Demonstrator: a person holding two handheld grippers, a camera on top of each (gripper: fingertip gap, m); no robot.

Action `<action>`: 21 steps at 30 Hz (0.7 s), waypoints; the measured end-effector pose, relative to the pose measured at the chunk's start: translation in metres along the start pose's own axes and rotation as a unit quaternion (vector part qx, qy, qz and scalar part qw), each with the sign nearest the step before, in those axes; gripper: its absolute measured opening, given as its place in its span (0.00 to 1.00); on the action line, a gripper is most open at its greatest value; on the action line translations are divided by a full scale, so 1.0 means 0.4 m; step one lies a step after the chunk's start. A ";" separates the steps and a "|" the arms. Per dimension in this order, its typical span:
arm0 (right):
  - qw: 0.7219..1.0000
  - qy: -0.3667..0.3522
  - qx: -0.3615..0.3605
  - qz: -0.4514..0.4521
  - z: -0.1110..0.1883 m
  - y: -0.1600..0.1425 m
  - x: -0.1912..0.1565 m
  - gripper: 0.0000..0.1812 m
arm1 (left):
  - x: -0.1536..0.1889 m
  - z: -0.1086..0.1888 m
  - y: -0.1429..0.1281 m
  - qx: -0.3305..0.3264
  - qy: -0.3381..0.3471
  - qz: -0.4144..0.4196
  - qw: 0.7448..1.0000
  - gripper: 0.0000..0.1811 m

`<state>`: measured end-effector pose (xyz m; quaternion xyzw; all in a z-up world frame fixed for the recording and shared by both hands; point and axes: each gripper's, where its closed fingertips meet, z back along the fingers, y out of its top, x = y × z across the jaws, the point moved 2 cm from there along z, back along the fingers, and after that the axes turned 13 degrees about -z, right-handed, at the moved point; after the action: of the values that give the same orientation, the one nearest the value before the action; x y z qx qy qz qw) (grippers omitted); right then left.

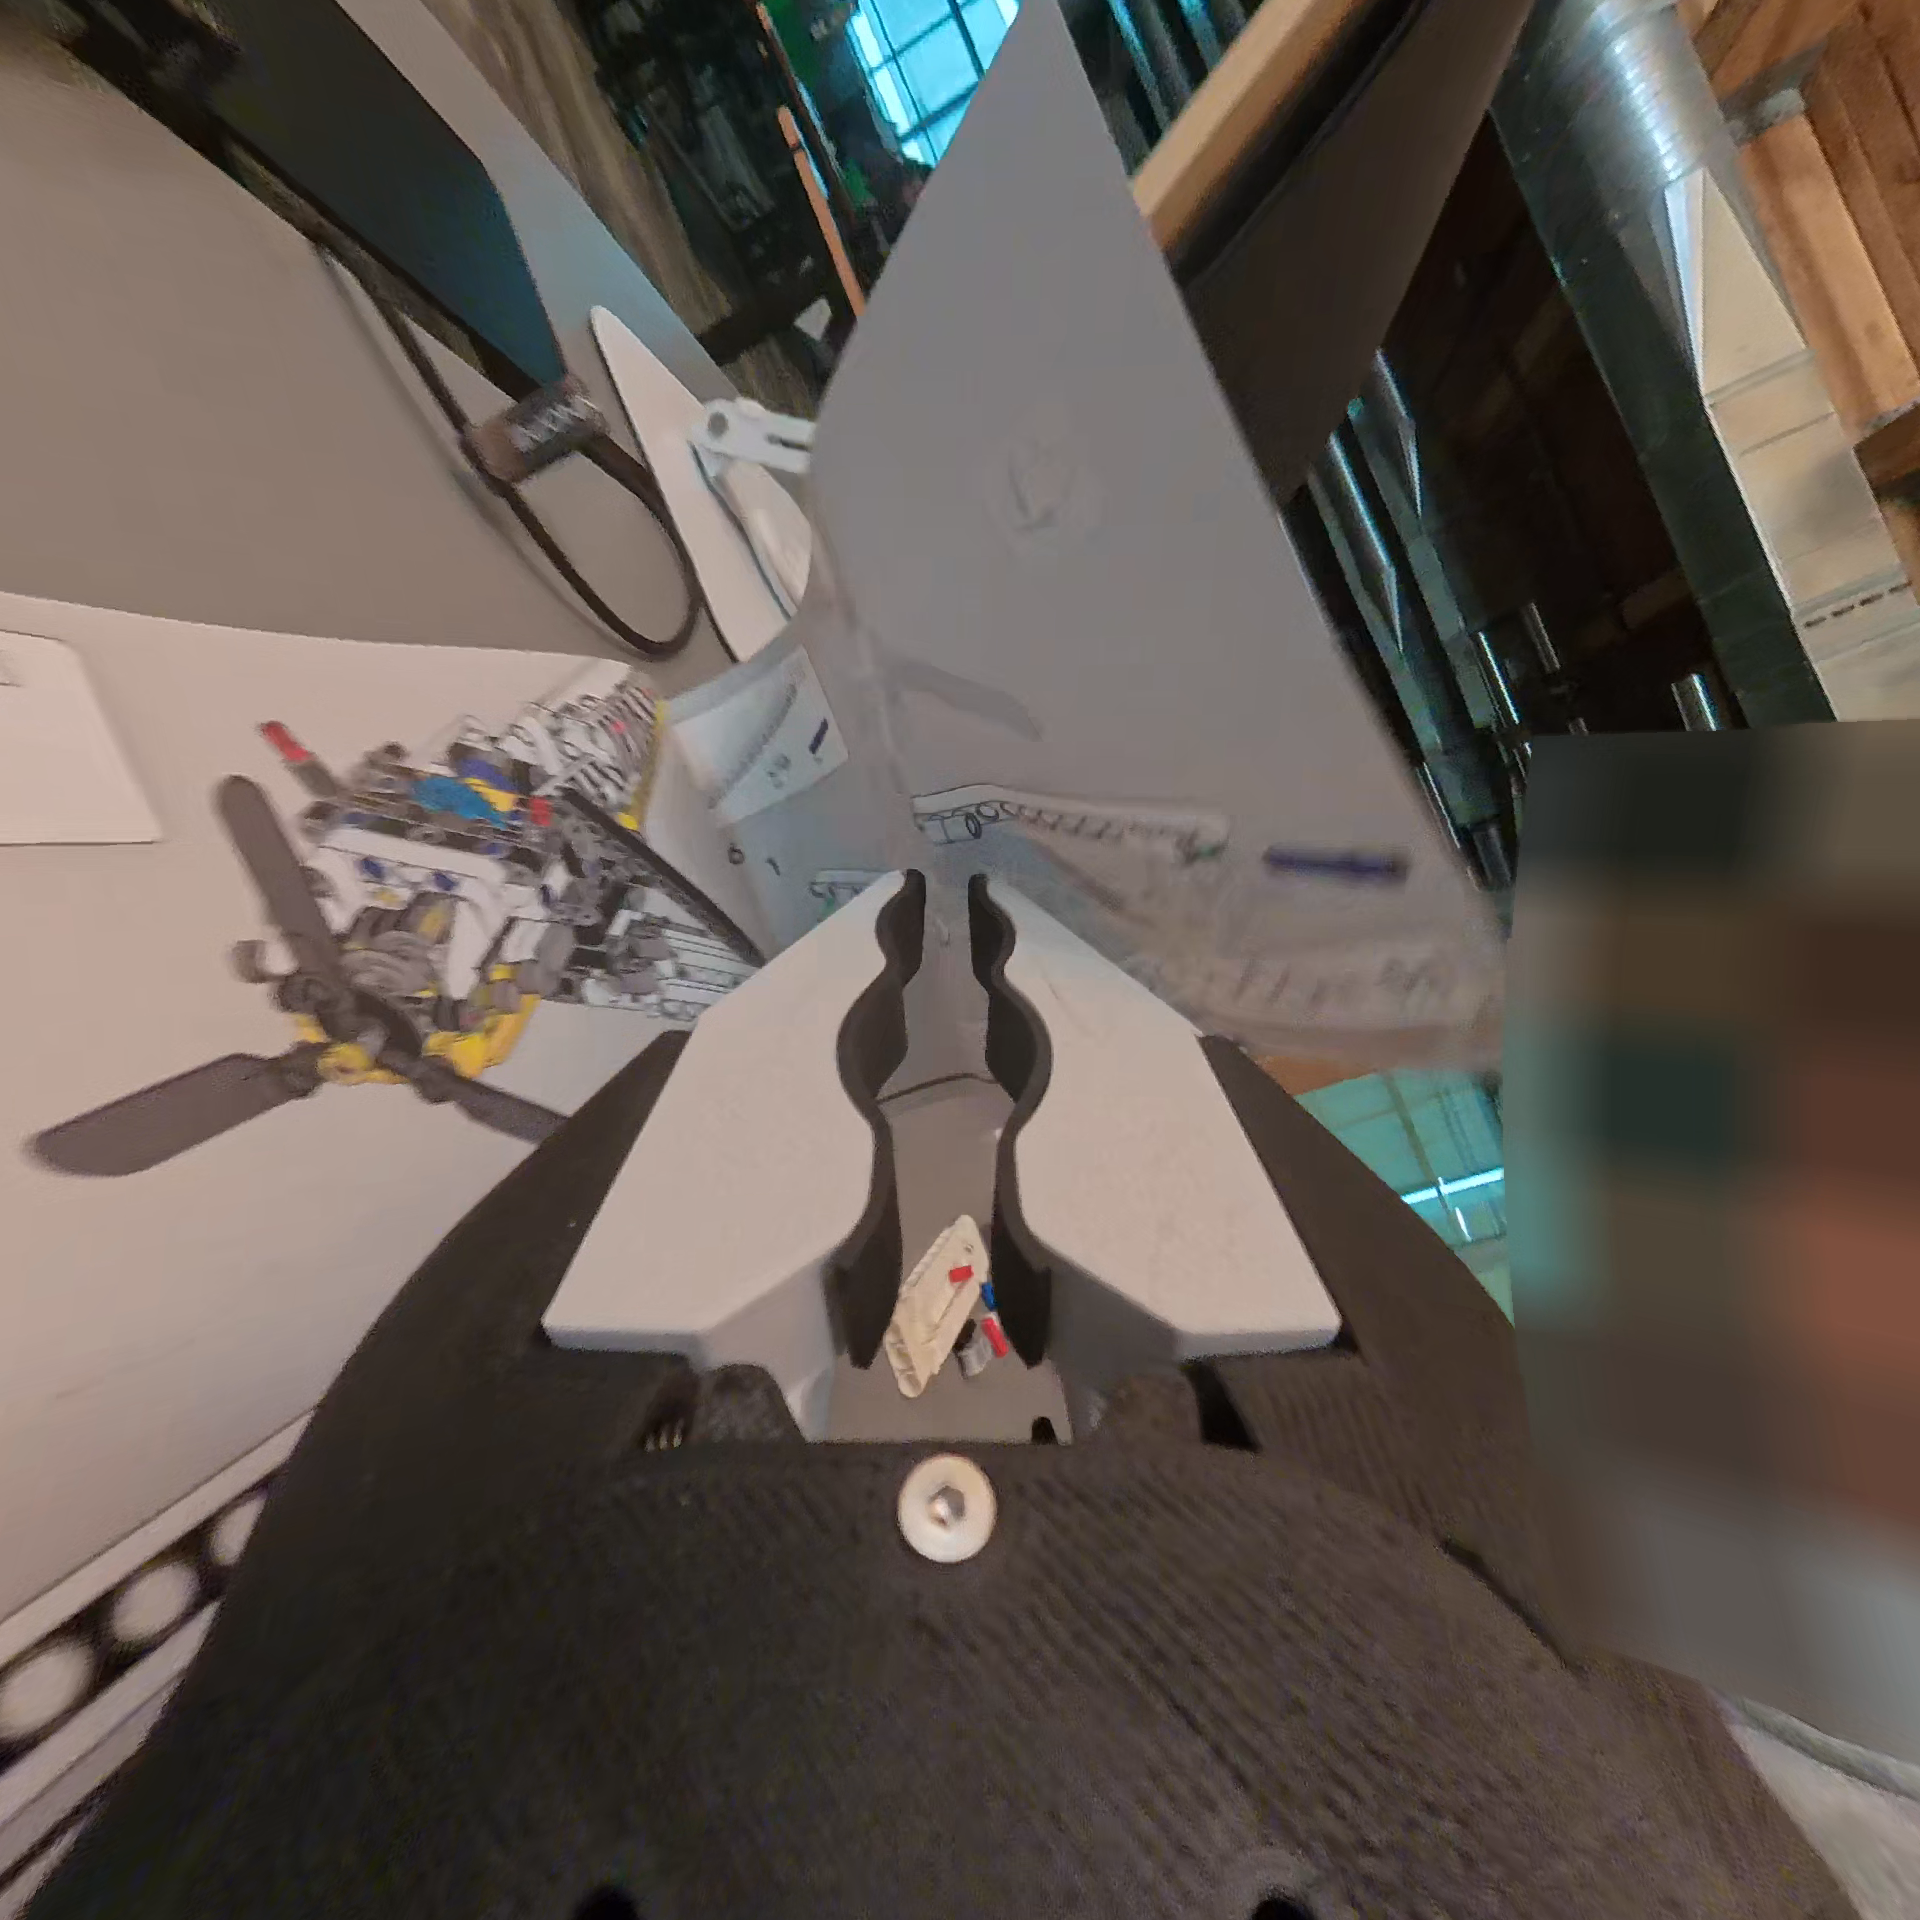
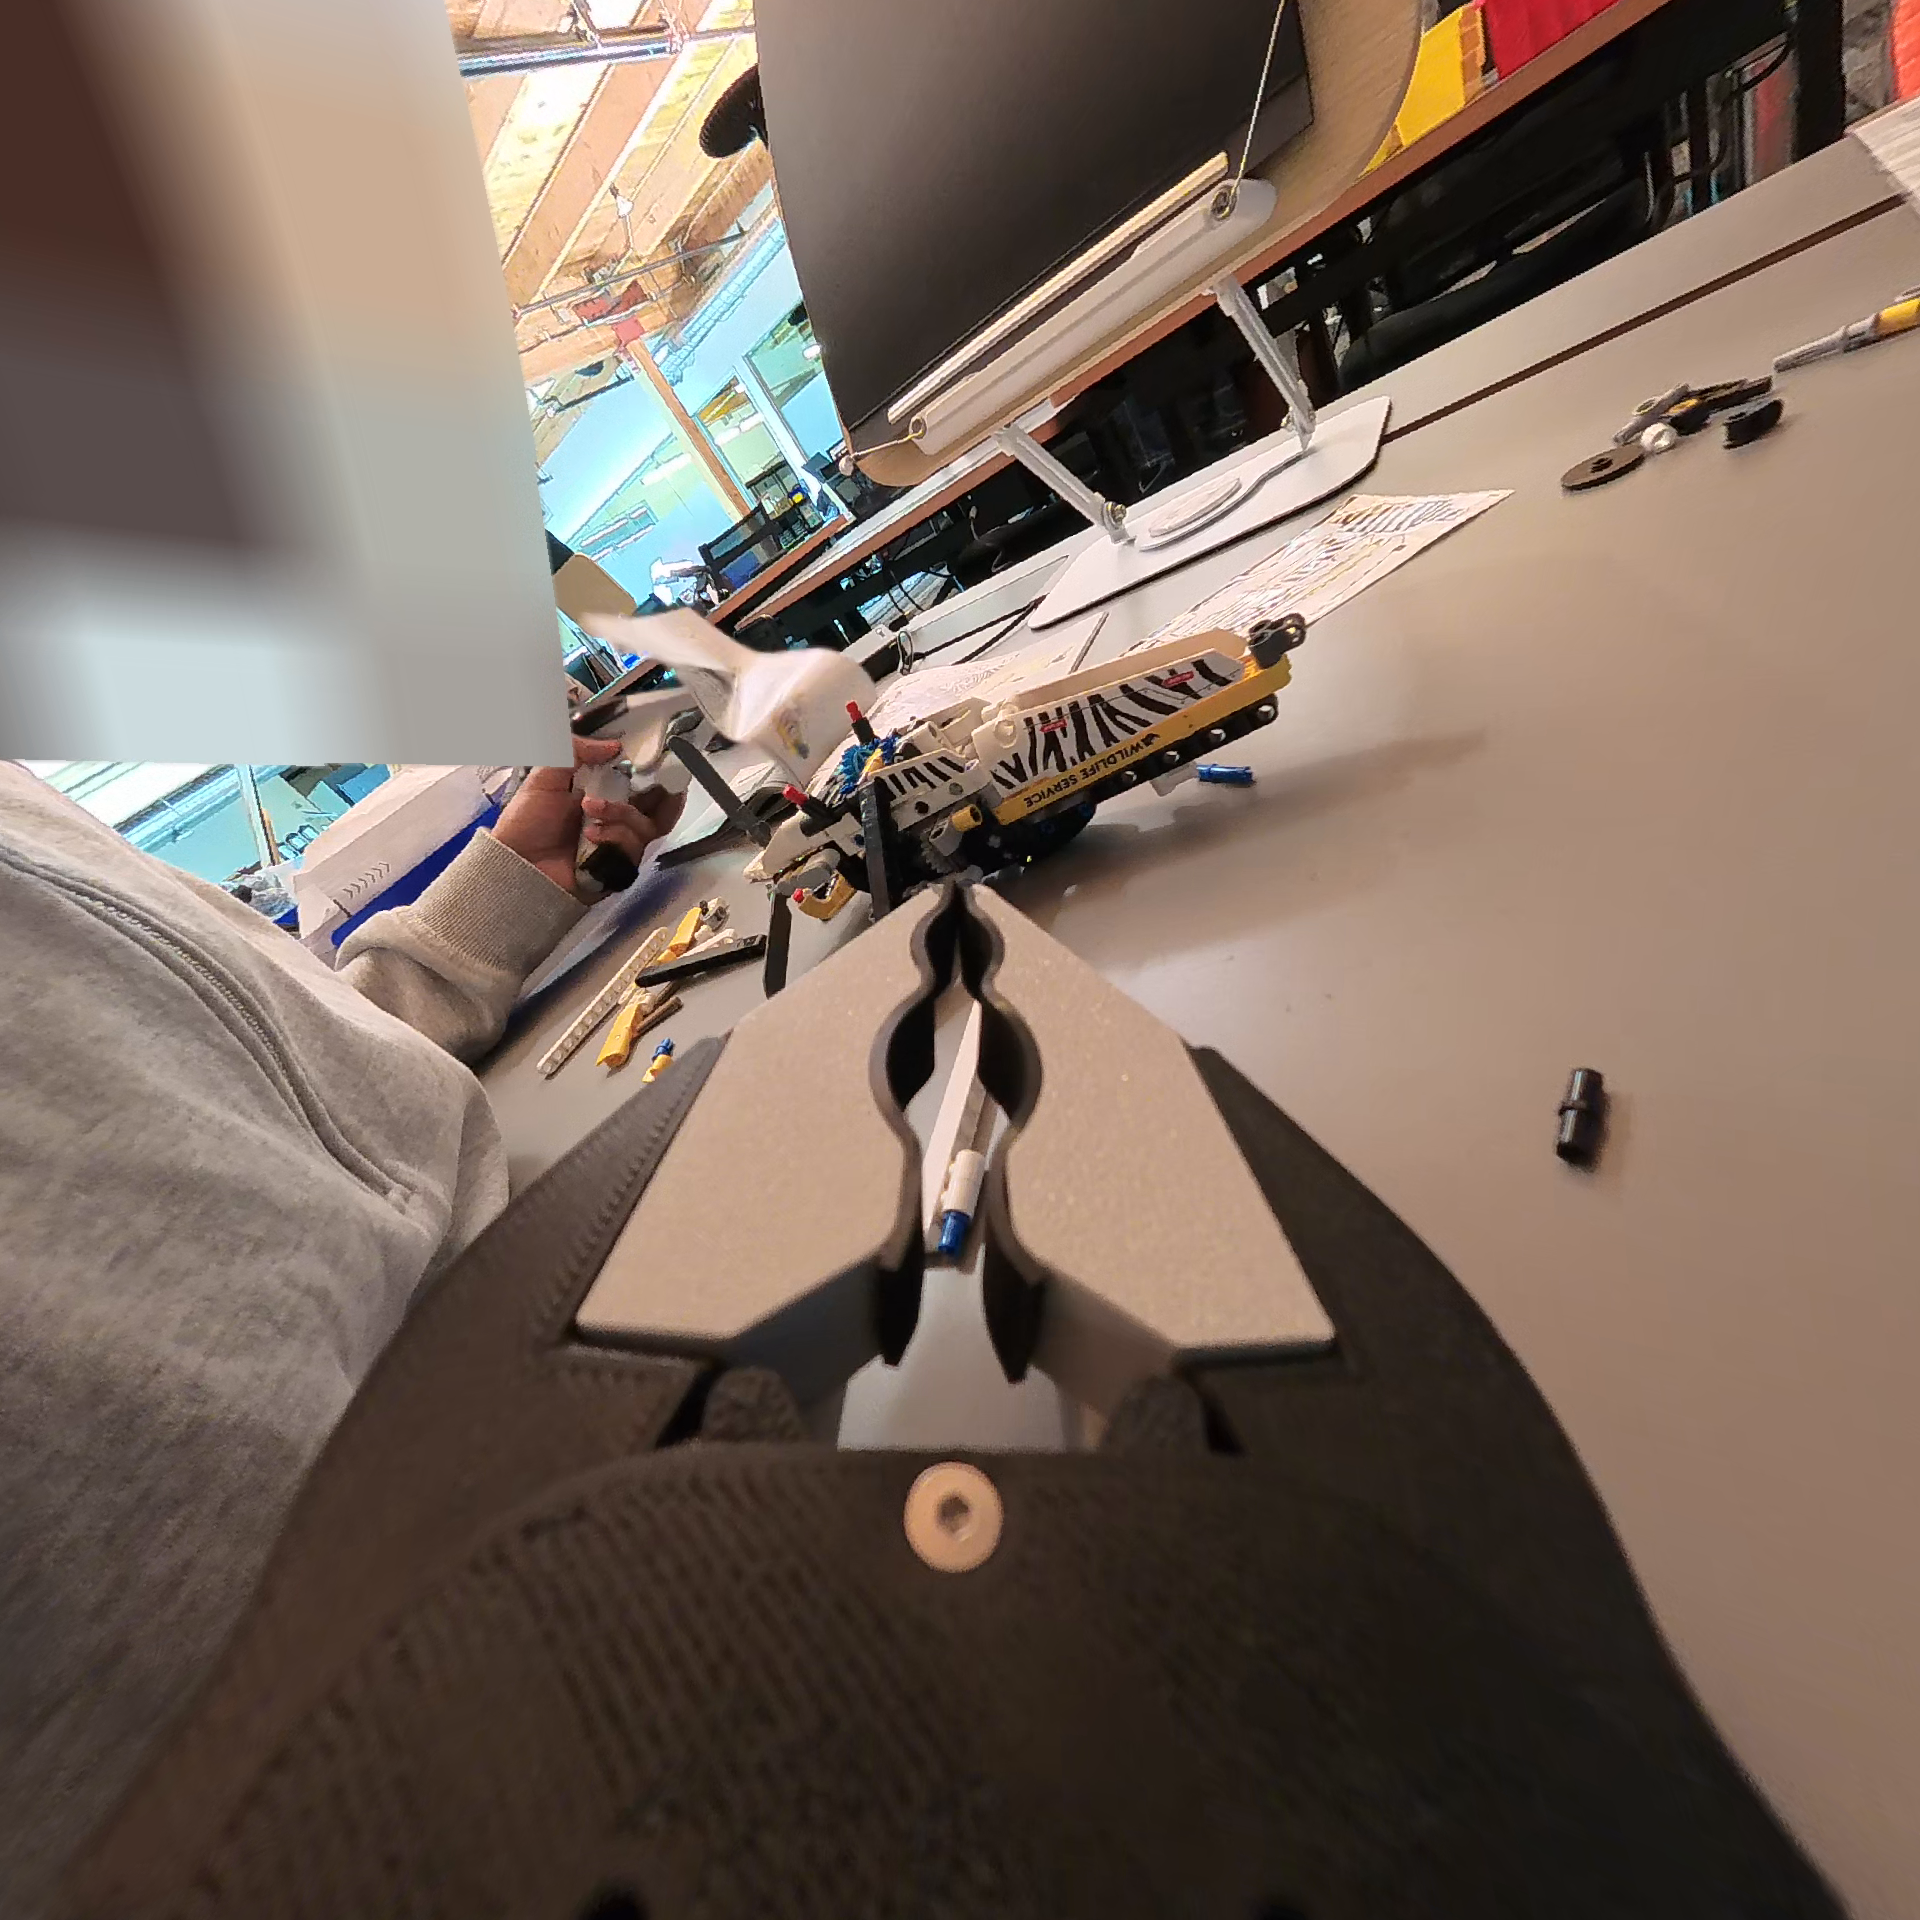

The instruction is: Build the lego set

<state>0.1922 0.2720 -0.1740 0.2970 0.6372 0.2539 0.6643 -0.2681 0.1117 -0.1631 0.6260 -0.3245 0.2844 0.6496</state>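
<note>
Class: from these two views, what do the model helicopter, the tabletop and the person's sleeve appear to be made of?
Model helicopter: moulded plastic, probably; glossy, hard-edged panels with pin holes.
Tabletop: grey laminate or coated board, perhaps; smooth, with a soft sheen.
Sleeve: knitted fleece or cotton-like fabric; matte, ribbed cuff.

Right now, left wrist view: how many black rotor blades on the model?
3 rotor blades on the model: one points up-left, one sweeps low-left, and one runs right, its tip hidden behind the left gripper. The picture is blurred, so more may be hidden.
</note>
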 end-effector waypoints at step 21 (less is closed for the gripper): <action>1.000 0.002 0.002 0.005 0.002 0.000 -0.003 0.00 | 0.139 -0.160 -0.166 -0.143 0.046 -0.245 0.958 0.38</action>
<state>0.1929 0.2709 -0.1732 0.3009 0.6372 0.2568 0.6615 -0.1775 0.1700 -0.1619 0.5732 -0.1682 0.0959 0.7962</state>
